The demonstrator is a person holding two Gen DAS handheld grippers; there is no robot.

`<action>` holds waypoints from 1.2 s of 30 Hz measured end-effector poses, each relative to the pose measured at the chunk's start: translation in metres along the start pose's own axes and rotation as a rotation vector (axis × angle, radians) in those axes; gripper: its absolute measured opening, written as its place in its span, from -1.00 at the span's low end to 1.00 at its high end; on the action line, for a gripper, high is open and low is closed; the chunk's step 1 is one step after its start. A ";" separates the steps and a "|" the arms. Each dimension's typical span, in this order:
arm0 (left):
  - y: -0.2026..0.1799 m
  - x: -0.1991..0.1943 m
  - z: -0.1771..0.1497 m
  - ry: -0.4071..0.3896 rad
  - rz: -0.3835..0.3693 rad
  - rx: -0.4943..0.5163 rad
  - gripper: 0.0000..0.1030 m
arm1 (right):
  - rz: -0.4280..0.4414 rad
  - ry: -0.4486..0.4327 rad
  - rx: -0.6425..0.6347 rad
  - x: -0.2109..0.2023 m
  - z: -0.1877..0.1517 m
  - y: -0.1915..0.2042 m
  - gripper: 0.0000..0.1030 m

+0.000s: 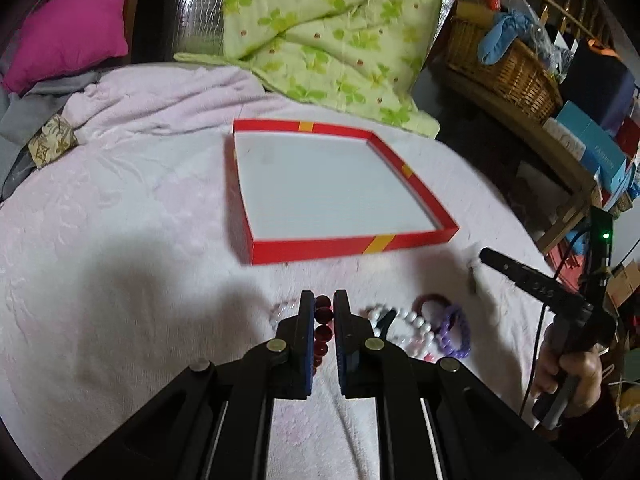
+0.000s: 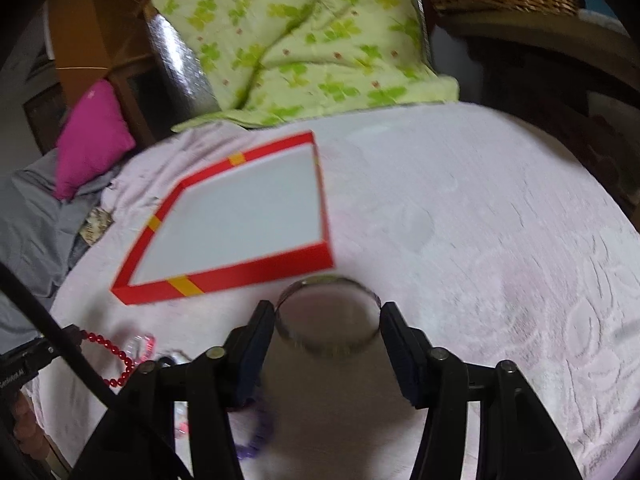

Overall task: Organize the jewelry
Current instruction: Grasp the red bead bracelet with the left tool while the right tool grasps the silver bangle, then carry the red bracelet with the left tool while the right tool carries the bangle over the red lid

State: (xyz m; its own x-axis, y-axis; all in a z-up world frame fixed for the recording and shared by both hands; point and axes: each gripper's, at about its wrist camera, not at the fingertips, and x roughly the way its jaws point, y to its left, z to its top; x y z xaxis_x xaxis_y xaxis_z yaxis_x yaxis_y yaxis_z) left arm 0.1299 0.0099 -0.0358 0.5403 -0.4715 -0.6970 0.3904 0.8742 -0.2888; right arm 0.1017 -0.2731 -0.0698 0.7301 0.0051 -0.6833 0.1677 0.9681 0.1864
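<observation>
My left gripper (image 1: 324,304) is shut on a red bead bracelet (image 1: 323,330), held just above the pale pink bedspread; the bracelet also shows in the right wrist view (image 2: 116,354). My right gripper (image 2: 328,314) is shut on a silver bangle (image 2: 327,312), its fingers touching both sides of the ring. A shallow red box lid (image 1: 352,246) with a white inside lies ahead, empty; it also shows in the right wrist view (image 2: 248,274). White pearl beads (image 1: 416,322), a purple bracelet (image 1: 454,332) and a dark red bangle (image 1: 434,302) lie right of my left gripper.
A green floral quilt (image 1: 332,28) is piled behind the box. A magenta pillow (image 1: 72,28) lies at the far left. A wicker basket (image 1: 504,68) and boxes stand on a shelf to the right, past the bed's edge.
</observation>
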 end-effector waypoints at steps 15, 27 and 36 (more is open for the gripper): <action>-0.002 -0.006 0.009 -0.039 -0.002 0.000 -0.82 | 0.109 0.003 0.029 0.000 0.005 0.006 -0.41; -0.005 0.002 0.004 -0.021 0.010 0.000 -0.82 | -0.007 0.111 -0.057 0.038 -0.005 0.016 0.70; -0.003 0.001 0.008 -0.034 0.000 -0.010 -0.82 | -0.095 0.151 -0.114 0.054 -0.012 0.016 0.25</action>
State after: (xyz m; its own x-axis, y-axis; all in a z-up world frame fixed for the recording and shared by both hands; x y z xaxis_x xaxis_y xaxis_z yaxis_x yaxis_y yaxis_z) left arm 0.1350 0.0058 -0.0301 0.5650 -0.4751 -0.6745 0.3829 0.8752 -0.2957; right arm 0.1359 -0.2548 -0.1120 0.6052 -0.0584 -0.7939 0.1487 0.9880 0.0407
